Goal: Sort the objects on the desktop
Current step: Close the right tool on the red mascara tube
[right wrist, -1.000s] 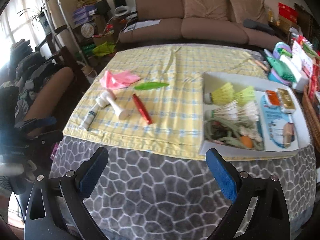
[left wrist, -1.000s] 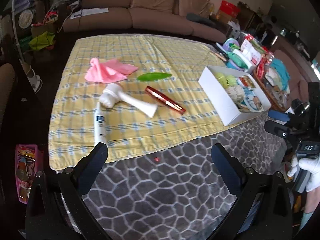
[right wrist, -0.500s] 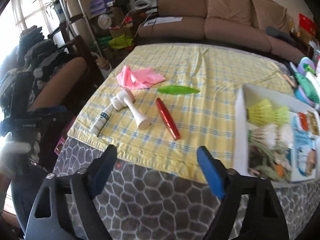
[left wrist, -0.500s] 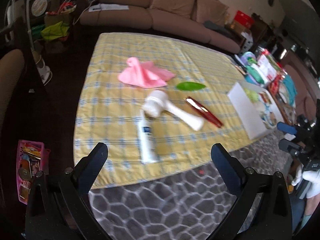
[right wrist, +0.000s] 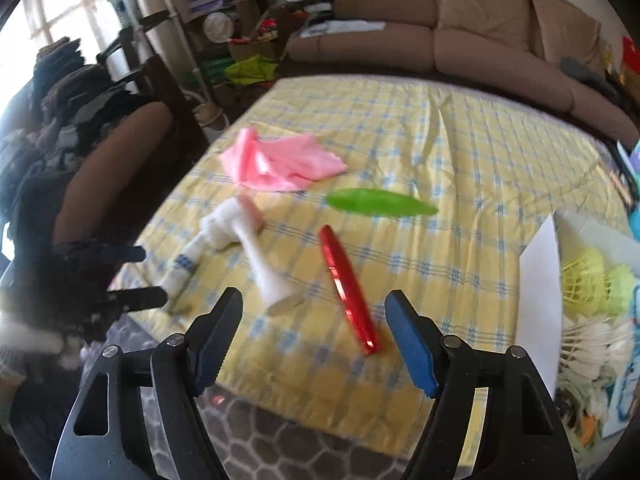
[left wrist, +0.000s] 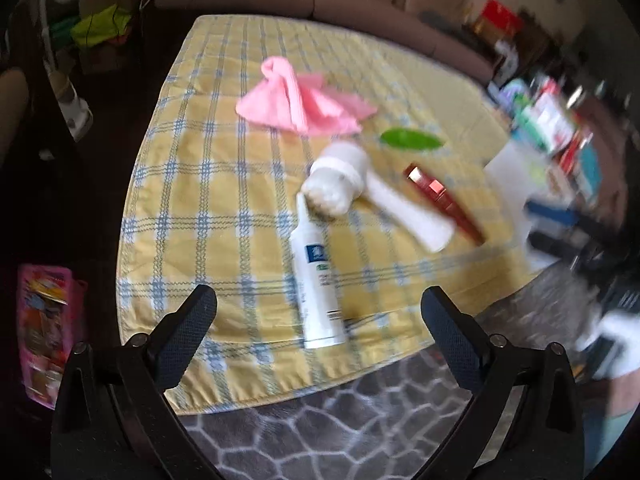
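Note:
On the yellow checked cloth (left wrist: pixel 208 184) lie a white tube (left wrist: pixel 316 280), a white face brush (left wrist: pixel 360 188), a red pen case (left wrist: pixel 444 200), a green leaf-shaped item (left wrist: pixel 412 139) and a pink cloth (left wrist: pixel 300 106). My left gripper (left wrist: pixel 318 312) is open and empty, just short of the tube's near end. My right gripper (right wrist: pixel 314 320) is open and empty, near the red pen case (right wrist: pixel 348 288) and the brush handle (right wrist: pixel 264 272). The white box (right wrist: pixel 540 284) with shuttlecocks stands at the right.
The grey patterned table cover (left wrist: pixel 320 432) runs along the near edge. A brown sofa (right wrist: pixel 440 40) stands behind the table. A chair with dark clothes (right wrist: pixel 80 128) is at the left. Cluttered packages (left wrist: pixel 552 120) lie past the box. The left gripper shows in the right wrist view (right wrist: pixel 136 276).
Both grippers have moved forward and left toward the objects on the cloth. The tube now lies between the left fingers' line; the pen case is close to the right fingers.

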{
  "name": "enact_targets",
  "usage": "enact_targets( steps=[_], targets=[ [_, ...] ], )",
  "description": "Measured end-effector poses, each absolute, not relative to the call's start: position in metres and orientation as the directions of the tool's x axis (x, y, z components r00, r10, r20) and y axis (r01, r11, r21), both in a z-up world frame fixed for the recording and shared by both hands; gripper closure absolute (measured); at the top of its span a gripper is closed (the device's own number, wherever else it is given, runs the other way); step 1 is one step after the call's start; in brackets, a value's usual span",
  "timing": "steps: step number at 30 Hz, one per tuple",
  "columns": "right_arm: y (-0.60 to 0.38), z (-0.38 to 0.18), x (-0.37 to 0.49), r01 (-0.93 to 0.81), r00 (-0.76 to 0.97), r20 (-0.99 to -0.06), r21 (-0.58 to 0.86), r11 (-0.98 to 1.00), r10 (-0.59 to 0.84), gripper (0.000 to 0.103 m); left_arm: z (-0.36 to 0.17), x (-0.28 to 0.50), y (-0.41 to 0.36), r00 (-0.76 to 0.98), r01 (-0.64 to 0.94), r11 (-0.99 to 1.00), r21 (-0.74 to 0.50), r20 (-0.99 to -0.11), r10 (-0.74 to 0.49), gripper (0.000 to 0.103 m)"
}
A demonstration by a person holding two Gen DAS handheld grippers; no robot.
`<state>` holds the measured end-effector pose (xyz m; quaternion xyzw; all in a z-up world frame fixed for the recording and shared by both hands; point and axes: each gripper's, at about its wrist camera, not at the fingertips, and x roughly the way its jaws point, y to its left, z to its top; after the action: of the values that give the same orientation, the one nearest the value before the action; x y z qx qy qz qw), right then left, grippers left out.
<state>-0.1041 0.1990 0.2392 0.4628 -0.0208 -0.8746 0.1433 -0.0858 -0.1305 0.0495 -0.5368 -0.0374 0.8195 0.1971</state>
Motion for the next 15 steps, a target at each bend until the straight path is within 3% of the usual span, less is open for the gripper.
enact_targets(
  steps=[3,8,15],
  targets=[
    [0.203,0.226,-0.116,0.217,-0.512,-0.819,0.167,-0.962,-0.258,0.030,0.043,-0.088,-0.118,-0.345,-0.307,-0.925,-0.225,-0.880,0.328,0.014],
    [0.202,0.209,-0.133,0.215,-0.494,-0.836,0.150,-0.965,-0.240,0.031,0.033,-0.094,-0.106,-0.341,-0.328,-0.935,-0.135,-0.906,0.250,0.015],
    [0.202,0.199,-0.137,0.211,-0.470,-0.851,0.149,-0.966,-0.234,0.032,0.022,-0.104,-0.110,-0.325,-0.309,-0.940,-0.147,-0.912,0.249,0.015]
  ],
)
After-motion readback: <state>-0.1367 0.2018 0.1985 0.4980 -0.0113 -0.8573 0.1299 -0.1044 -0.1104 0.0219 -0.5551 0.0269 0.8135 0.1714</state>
